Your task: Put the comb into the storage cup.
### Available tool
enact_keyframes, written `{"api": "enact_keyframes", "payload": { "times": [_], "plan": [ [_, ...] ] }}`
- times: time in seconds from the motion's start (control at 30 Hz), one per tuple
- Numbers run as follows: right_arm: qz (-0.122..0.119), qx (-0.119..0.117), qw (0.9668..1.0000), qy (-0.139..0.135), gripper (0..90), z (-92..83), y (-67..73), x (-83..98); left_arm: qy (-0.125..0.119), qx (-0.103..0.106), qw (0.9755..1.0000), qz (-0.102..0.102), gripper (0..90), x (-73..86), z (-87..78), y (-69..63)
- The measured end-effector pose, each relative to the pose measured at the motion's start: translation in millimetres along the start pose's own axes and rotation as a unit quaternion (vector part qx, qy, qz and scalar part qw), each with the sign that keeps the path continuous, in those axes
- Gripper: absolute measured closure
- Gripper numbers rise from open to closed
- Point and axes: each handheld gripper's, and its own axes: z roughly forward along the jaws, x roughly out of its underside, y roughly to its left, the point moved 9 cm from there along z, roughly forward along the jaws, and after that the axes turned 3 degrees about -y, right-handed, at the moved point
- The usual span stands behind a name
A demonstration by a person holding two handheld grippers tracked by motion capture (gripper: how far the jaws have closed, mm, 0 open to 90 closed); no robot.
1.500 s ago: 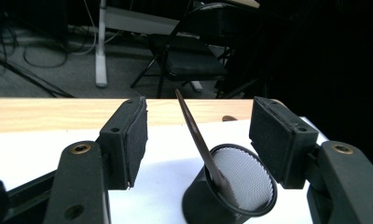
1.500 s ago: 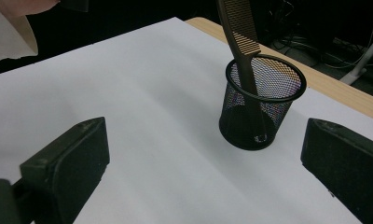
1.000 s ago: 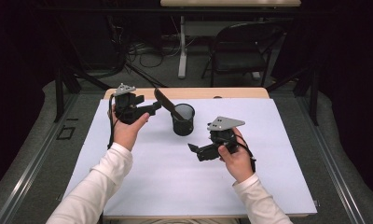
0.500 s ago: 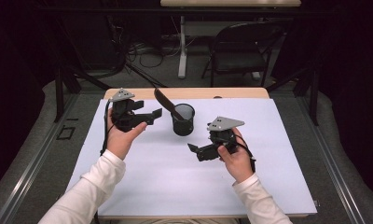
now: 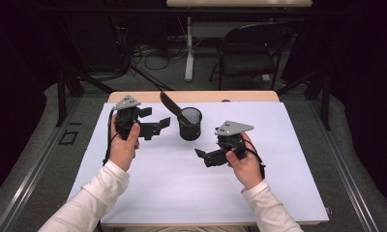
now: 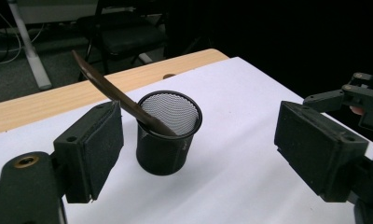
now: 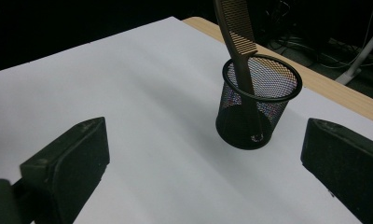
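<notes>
Left gripper (image 5: 155, 124), jaws spread and empty, has drawn back left from the black mesh cup (image 5: 190, 123) holding a brown comb (image 5: 171, 107); right gripper (image 5: 205, 155), also spread, waits nearer, suggesting placement is finished.

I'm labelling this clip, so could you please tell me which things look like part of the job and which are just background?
Likely in the job:
- mesh cup
- comb leaning in it
- left gripper, open
- right gripper, open

Just about:
- chair
- floor cables
</notes>
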Motion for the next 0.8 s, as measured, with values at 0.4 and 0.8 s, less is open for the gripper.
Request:
{"api": "enact_keyframes", "payload": {
  "times": [0.4, 0.8],
  "plan": [
    [0.0, 0.001, 1.0, 0.001, 1.0, 0.3, -0.4, 0.4, -0.003, 0.001, 1.0, 0.001, 16.0, 1.8, -4.8, -2.3],
    [-0.002, 0.001, 1.0, 0.002, 1.0, 0.3, -1.1, 0.9, 0.004, 0.015, 0.9998, 0.014, 16.1, 8.4, -13.4, -7.2]
  ]
}}
